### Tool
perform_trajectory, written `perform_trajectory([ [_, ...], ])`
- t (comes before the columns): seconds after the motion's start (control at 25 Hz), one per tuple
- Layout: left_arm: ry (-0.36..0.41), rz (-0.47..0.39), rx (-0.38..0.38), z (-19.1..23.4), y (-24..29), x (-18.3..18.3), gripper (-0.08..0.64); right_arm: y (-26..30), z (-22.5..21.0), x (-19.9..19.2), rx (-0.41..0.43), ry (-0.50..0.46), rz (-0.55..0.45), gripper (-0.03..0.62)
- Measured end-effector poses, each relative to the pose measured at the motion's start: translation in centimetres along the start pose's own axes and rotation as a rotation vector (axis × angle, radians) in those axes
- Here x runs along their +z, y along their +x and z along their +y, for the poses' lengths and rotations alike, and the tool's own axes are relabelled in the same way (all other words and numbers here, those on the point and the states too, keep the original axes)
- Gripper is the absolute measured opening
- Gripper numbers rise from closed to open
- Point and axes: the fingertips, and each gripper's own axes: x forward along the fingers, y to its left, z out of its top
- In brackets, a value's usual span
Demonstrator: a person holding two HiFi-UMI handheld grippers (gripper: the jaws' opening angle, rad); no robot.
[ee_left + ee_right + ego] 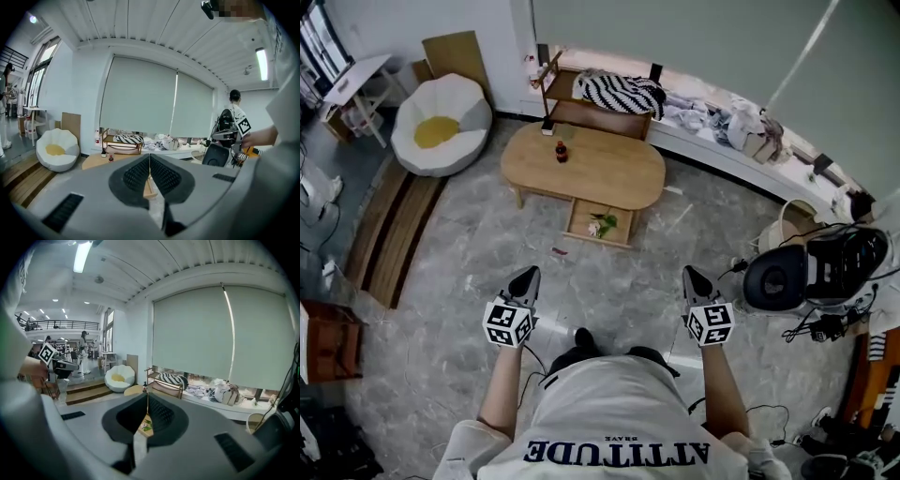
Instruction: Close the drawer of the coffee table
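Across the floor, well apart from both empty pinched-together grippers (525, 279) (696, 279), the coffee table (584, 166) has its drawer (600, 224) pulled out, so approach squarely and push its front evenly.

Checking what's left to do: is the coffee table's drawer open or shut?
Open. The drawer juts out from under the coffee table on its near side, and small items show inside it.
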Motion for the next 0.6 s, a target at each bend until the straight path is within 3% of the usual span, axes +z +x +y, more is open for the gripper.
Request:
perform_trajectory([
  [0.6,0.009,0.003,-0.059,6.8,2.2,0.3,0.021,4.3,3.3,0.6,-0.025,0.008,0.039,0.02],
])
